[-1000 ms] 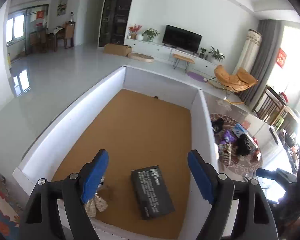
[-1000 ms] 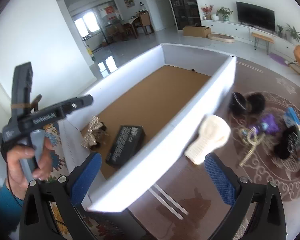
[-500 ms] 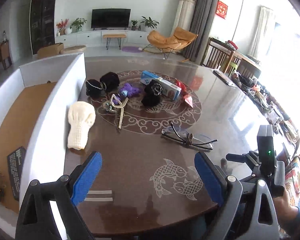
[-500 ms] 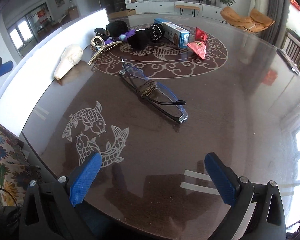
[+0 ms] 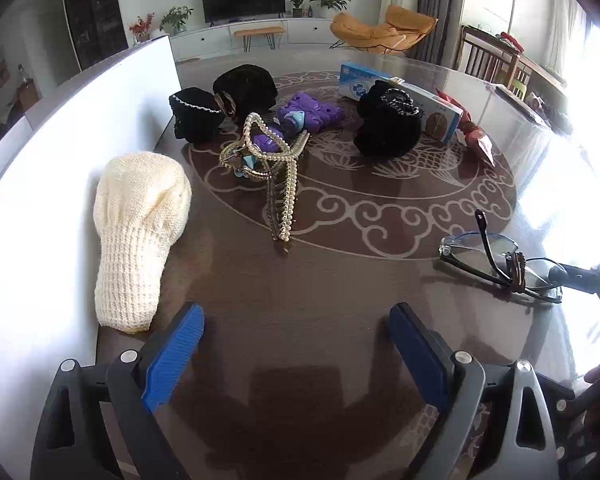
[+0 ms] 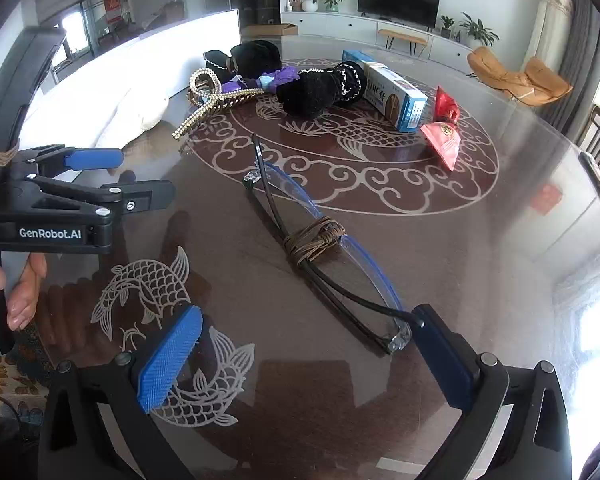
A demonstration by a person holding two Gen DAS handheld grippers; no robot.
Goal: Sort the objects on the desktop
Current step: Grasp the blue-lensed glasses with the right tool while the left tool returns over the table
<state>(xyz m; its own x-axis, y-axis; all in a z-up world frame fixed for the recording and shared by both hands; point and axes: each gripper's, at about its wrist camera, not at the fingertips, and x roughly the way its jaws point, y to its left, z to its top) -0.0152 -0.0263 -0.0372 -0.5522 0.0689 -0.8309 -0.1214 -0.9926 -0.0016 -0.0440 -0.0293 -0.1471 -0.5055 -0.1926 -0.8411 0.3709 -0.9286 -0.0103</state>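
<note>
My left gripper (image 5: 296, 344) is open and empty above the dark table, near a cream knitted hat (image 5: 138, 228) that lies against the white box wall (image 5: 40, 200). A pearl hair claw (image 5: 276, 168), black hair pieces (image 5: 386, 124), a purple clip (image 5: 308, 114), a blue box (image 5: 404, 96) and a red packet (image 5: 476, 138) lie beyond. My right gripper (image 6: 304, 356) is open and empty, with blue-rimmed glasses (image 6: 320, 248) tied with brown cord just ahead, one end by its right finger. The left gripper also shows in the right wrist view (image 6: 100, 176).
The white box wall (image 6: 140, 68) runs along the table's left side. The round table (image 5: 340, 280) has a pale scroll and fish pattern. Its edge curves away at the right, with chairs and bright windows beyond.
Both grippers have swung from the box, which held a black case and a bow, to the table. The left one has moved closer to the hat, the right one closer to the glasses.
</note>
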